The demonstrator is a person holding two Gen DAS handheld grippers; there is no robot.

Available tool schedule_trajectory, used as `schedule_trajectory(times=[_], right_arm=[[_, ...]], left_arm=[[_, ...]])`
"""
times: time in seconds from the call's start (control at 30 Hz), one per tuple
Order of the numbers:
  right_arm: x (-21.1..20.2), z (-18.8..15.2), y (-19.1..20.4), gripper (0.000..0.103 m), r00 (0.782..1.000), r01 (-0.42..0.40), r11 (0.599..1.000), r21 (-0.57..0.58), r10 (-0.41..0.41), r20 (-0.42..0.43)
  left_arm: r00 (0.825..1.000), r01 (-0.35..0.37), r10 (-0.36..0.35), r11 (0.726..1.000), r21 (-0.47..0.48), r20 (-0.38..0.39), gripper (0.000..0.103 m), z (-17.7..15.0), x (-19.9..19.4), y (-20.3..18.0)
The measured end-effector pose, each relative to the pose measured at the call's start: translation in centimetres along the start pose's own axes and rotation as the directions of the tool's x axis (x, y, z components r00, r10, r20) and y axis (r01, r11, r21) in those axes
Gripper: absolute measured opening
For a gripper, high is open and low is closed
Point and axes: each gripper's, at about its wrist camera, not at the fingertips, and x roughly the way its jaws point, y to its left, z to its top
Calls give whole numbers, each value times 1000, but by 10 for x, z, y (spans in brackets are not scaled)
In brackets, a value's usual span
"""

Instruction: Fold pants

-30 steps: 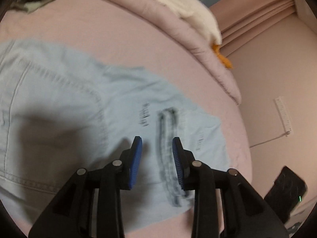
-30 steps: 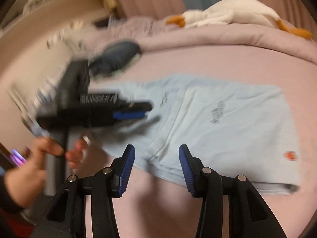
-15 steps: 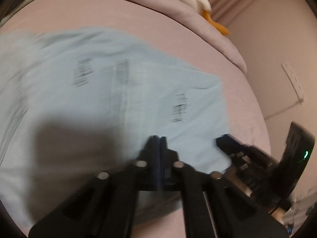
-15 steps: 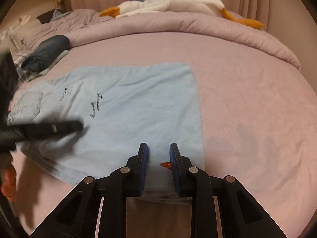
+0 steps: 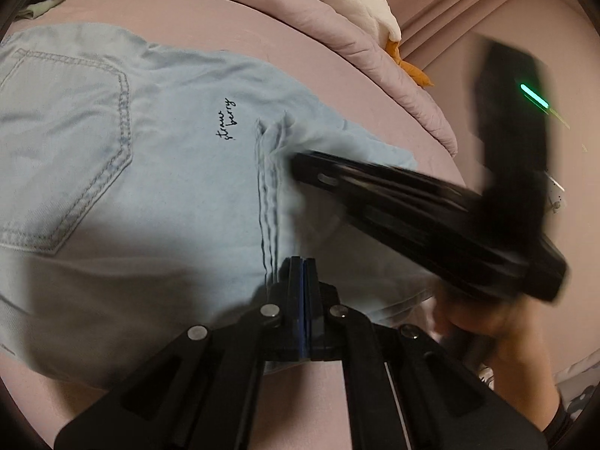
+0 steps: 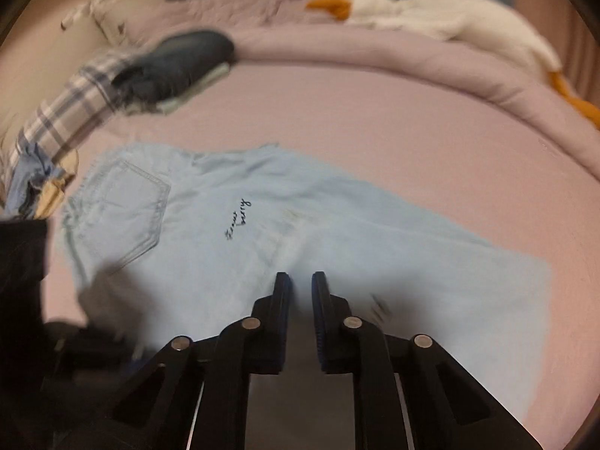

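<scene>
Light blue denim pants lie on the pink bed, with a back pocket at the left and black script lettering near the middle. My left gripper is shut on the near edge of the pants beside the hem seam. My right gripper reaches in from the right, blurred, over the folded leg. In the right wrist view the pants spread ahead and my right gripper holds a fold of the leg fabric between nearly shut jaws.
A white and orange goose plush lies on the rolled pink duvet at the back. A dark folded garment and plaid cloth sit at the bed's left. A wall stands at the right.
My right gripper swung left across the pants carrying the leg end over toward the pocket side. My left gripper stayed shut on the near edge.
</scene>
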Motion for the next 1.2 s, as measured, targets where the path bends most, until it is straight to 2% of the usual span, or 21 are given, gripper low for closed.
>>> schedule_trajectory(times=[0.07, 0.13, 0.2, 0.27, 0.33, 0.43, 0.47, 0.53, 0.6, 0.63, 0.7, 0.77, 0.8, 0.9, 0.93, 0.97, 1.03, 1.1, 1.13, 1.2], right_arm=[[13, 11, 10, 8, 1000, 24, 1000, -9, -24, -12], [14, 19, 12, 7, 999, 20, 1000, 3, -20, -26], [13, 18, 5, 7, 1000, -20, 1000, 23, 21, -22], [-2, 13, -12, 7, 998, -68, 990, 126, 65, 24], [-23, 1, -21, 7, 994, -86, 981, 174, 72, 85], [-57, -28, -28, 7, 993, 22, 986, 164, -41, 113], [-69, -41, -32, 7, 989, 81, 983, 163, -99, 109], [-82, -62, -41, 7, 982, 144, 975, 169, -162, 98], [-80, -94, -50, 7, 979, 198, 963, 183, -205, 19], [-77, -98, -51, 7, 977, 208, 962, 178, -212, 4], [-88, -115, -47, 8, 973, 204, 961, 187, -220, 69], [-99, -116, -40, 9, 972, 202, 953, 224, -223, 71], [-104, -118, -41, 13, 975, 185, 953, 241, -208, 74], [-117, -129, -29, 15, 978, 137, 951, 276, -174, 113], [-120, -131, -23, 15, 977, 129, 952, 276, -170, 128], [-123, -132, -18, 16, 977, 110, 954, 279, -155, 145], [-125, -137, -11, 19, 976, 63, 956, 288, -119, 181], [-124, -136, -2, 32, 975, 36, 957, 286, -96, 200], [-123, -135, 4, 33, 973, 23, 960, 280, -85, 212], [-120, -130, 12, 33, 974, -3, 965, 264, -57, 218]], left_arm=[[1000, 4, -4, 1000, 3, 2, 4, -1, -4, 2], [1000, 9, -9, 1000, 1, -1, 4, -5, -9, 7], [1000, 3, -3, 1000, 11, -1, 4, -6, -10, 5], [1000, -5, 5, 1000, 23, 3, 4, -7, -10, 3], [1000, -8, 8, 1000, 20, -3, 4, -6, -9, 3], [1000, -16, 16, 999, 31, -11, 4, -5, -9, 2], [1000, -17, 17, 999, 33, -11, 4, -5, -8, 2], [1000, -18, 18, 999, 32, -13, 4, -5, -7, 2], [1000, -8, 8, 1000, 23, -25, 4, -5, -7, 4], [1000, -5, 5, 1000, 14, -28, 4, -2, -6, 3], [1000, -8, 8, 1000, -11, -28, 4, -4, -15, 8], [999, -34, 34, 999, -31, -20, 21, -10, -34, 17], [1000, -20, 20, 999, -45, 0, 24, -15, -48, 24], [997, -15, 20, 997, -76, 76, 32, -33, -91, 45], [994, -13, 25, 993, -116, 104, 40, -41, -110, 59], [991, -26, 45, 988, -152, 126, 59, -45, -120, 68], [976, -40, 95, 963, -267, 195, 75, -57, -148, 97], [968, -8, 101, 929, -370, 232, 75, -65, -163, 122], [964, 2, 110, 907, -421, 241, 75, -67, -168, 136], [959, 66, 80, 870, -488, 272, 74, -69, -174, 153]])
